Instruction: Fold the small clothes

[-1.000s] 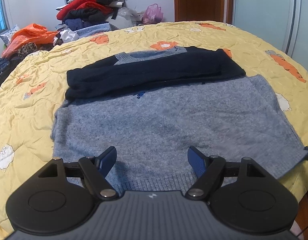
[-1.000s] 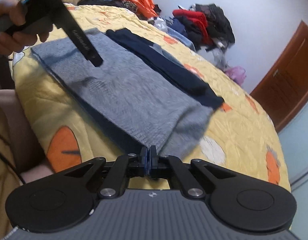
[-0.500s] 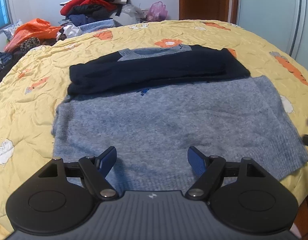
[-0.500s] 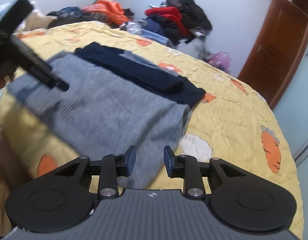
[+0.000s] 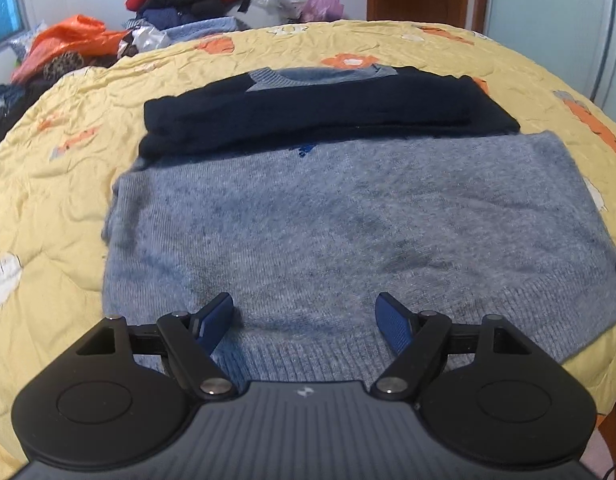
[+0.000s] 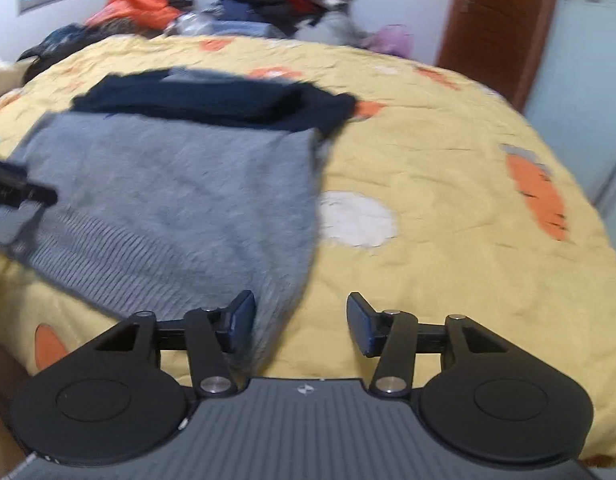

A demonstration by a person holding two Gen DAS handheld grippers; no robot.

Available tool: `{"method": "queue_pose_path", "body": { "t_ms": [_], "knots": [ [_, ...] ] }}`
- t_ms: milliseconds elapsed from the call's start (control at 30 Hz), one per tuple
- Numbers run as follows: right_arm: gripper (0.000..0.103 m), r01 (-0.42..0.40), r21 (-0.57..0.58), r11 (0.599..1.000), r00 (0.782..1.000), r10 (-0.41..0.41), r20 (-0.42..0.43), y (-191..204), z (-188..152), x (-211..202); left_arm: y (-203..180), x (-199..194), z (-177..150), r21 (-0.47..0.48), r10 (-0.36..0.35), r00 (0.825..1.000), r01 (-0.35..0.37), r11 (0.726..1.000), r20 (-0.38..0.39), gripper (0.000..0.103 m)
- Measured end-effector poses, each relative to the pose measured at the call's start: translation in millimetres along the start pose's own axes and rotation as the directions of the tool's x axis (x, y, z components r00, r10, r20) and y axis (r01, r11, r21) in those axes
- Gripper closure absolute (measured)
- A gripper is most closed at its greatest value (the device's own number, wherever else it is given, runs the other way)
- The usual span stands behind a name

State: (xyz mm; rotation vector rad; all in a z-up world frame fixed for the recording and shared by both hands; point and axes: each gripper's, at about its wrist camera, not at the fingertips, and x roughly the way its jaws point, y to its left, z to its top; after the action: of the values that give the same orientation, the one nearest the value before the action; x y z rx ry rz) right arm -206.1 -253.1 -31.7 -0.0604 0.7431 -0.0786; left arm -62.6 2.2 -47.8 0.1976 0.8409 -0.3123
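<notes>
The soft, limp grey sweater is being judged best pinched at its ribbed hem corners near the bed's near edge, while the left tool and right tool are being held released above it.

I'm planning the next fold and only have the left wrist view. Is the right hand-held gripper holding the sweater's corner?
Observer: No. The right hand-held gripper is open, with nothing between its fingers.
Operator: Where is it relative to the sweater?
Observer: At the grey sweater's right hem corner. One finger overlaps the fabric edge and the other is over the bare yellow quilt.
Operator: Does my gripper show in that view?
Observer: Yes. Part of the left hand-held gripper appears as a dark bar at the right wrist view's left edge, above the sweater's ribbed hem.
</notes>
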Motion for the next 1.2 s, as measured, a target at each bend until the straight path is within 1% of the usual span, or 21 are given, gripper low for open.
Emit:
{"method": "queue_pose_path", "body": {
  "t_ms": [67,100,133,233,267,300,333,400,433,500,567,633,700,733,800,867,933,1000,1067,1200],
  "knots": [
    [0.050,-0.039,-0.017,0.999,0.998,0.040,0.057,10.1,3.2,-3.5,-1.3,-2.2,0.0,-0.003,0.000,1.000,0.000,1.000,0.009,0.025],
    [0.053,-0.050,-0.042,0.998,0.996,0.053,0.070,17.9,4.3,-1.9,-2.4,-3.2,-0.2,0.001,-0.002,1.000,0.002,1.000,0.013,0.025],
    [0.056,-0.054,-0.067,0.996,0.996,0.058,0.071,25.1,5.5,2.5,-3.3,-4.6,-0.4,0.005,0.001,1.000,-0.001,1.000,0.016,0.025],
    [0.056,-0.062,-0.117,0.991,0.997,0.067,0.041,33.4,6.8,19.4,-3.0,-6.4,-2.4,0.017,0.012,1.000,-0.013,1.000,0.025,0.025],
    [0.056,-0.048,-0.111,0.993,0.999,0.050,0.018,31.1,8.0,26.8,-1.5,-6.0,-3.1,0.018,0.016,1.000,-0.017,1.000,0.022,0.025],
    [0.054,-0.024,-0.096,0.995,1.000,0.026,0.015,28.5,7.6,29.9,0.4,-5.8,-3.5,0.013,0.021,1.000,-0.021,1.000,0.018,0.025],
    [0.052,-0.009,-0.070,0.998,1.000,0.010,0.022,23.1,6.8,28.1,2.6,-5.9,-4.3,0.006,0.022,1.000,-0.023,1.000,0.015,0.025],
    [0.052,0.046,-0.042,0.998,0.999,-0.045,0.025,15.2,9.6,24.0,6.5,-6.5,-5.0,-0.008,0.016,1.000,-0.016,1.000,0.013,0.025],
    [0.051,0.047,-0.032,0.998,0.998,-0.046,0.041,14.2,11.3,20.5,7.3,-6.5,-4.6,-0.014,0.016,1.000,-0.016,1.000,0.012,0.025],
    [0.052,-0.001,-0.014,1.000,0.997,0.001,0.072,15.0,12.5,12.4,7.1,-6.4,-3.9,-0.018,0.016,1.000,-0.016,1.000,0.014,0.025],
    [0.054,-0.034,-0.037,0.999,0.996,0.037,0.081,20.1,13.0,10.5,5.5,-6.5,-3.9,-0.017,0.016,1.000,-0.015,1.000,0.015,0.025],
    [0.054,-0.036,-0.071,0.997,0.998,0.040,0.053,27.6,10.6,18.3,4.3,-6.4,-4.5,-0.014,0.013,1.000,-0.013,1.000,0.011,0.025],
    [0.054,-0.004,-0.087,0.996,1.000,0.005,0.002,29.4,8.8,30.6,3.3,-7.9,-4.8,-0.008,0.016,1.000,-0.016,1.000,0.012,0.025],
    [0.053,0.001,-0.079,0.997,1.000,0.000,0.021,27.8,7.8,29.0,3.5,-9.2,-5.0,-0.007,0.017,1.000,-0.017,1.000,0.014,0.025],
    [0.053,-0.009,-0.043,0.999,1.000,0.010,0.028,26.1,8.7,19.8,5.0,-12.4,-4.8,-0.009,0.021,1.000,-0.021,1.000,0.020,0.025],
    [0.049,-0.039,0.000,0.999,0.997,0.039,0.061,21.3,9.6,14.3,8.1,-15.5,-4.3,-0.008,0.027,0.999,-0.027,1.000,0.028,0.025],
    [0.045,-0.065,0.055,0.996,0.996,0.061,0.064,9.7,12.6,13.8,16.4,-20.6,-4.3,0.003,0.034,0.998,-0.034,0.999,0.050,0.025],
    [0.043,-0.092,0.124,0.988,0.995,0.085,0.061,-4.3,10.8,15.1,34.7,-25.9,-5.7,-0.013,0.046,0.995,-0.045,0.999,0.083,0.025],
    [0.043,-0.124,0.182,0.975,0.992,0.120,0.036,-19.0,7.9,18.0,59.9,-28.7,-8.7,-0.050,0.046,0.994,-0.041,0.998,0.097,0.025],
    [0.043,-0.192,0.232,0.953,0.981,0.195,0.013,-32.5,-2.0,23.2,110.8,-26.6,-18.2,-0.137,0.014,0.998,-0.005,0.991,0.066,0.025]
  ]
}}
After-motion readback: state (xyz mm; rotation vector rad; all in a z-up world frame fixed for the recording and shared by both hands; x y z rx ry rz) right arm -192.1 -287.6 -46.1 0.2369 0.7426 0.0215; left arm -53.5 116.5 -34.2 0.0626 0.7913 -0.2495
